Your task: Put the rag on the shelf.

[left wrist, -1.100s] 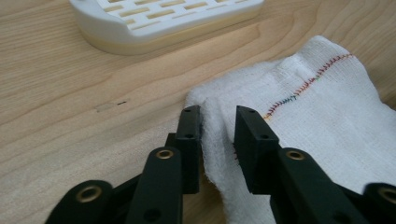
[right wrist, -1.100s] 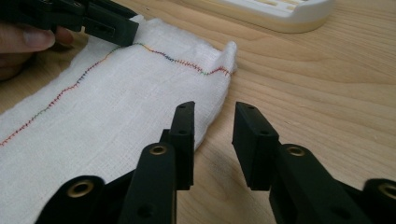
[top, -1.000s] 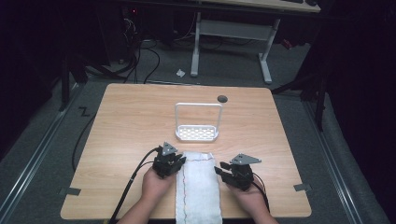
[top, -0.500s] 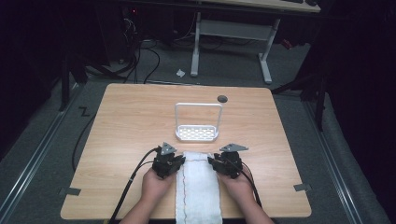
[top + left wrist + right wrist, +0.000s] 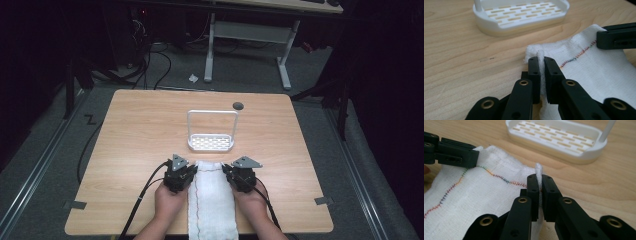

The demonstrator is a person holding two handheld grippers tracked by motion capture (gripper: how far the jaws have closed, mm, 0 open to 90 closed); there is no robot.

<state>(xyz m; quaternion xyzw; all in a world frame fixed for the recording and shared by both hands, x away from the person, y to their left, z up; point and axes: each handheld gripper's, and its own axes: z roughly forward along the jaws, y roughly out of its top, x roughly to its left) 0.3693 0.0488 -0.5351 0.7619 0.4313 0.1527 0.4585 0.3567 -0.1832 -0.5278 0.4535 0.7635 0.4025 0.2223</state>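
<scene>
Both far corners of the white towel (image 5: 212, 200) — lying flat at the table's (image 5: 130, 150) near edge — are now pinched, left gripper (image 5: 540, 61) and right gripper (image 5: 539, 182) having just closed on them; lifting or folding remains undone.

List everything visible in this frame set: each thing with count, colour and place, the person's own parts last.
cloth: one, white with a multicoloured stitched line, near edge of the table, between the grippers.
rack: one, white, slotted base with an upright frame, table centre, beyond the cloth.
table: one, light wood.
dark disc: one, far edge of the table.
desk frame: one, grey, on the floor behind.
left gripper: one, black, shut on the cloth's far left corner.
right gripper: one, black, shut on its far right corner.
hands: two, at the near edge.
</scene>
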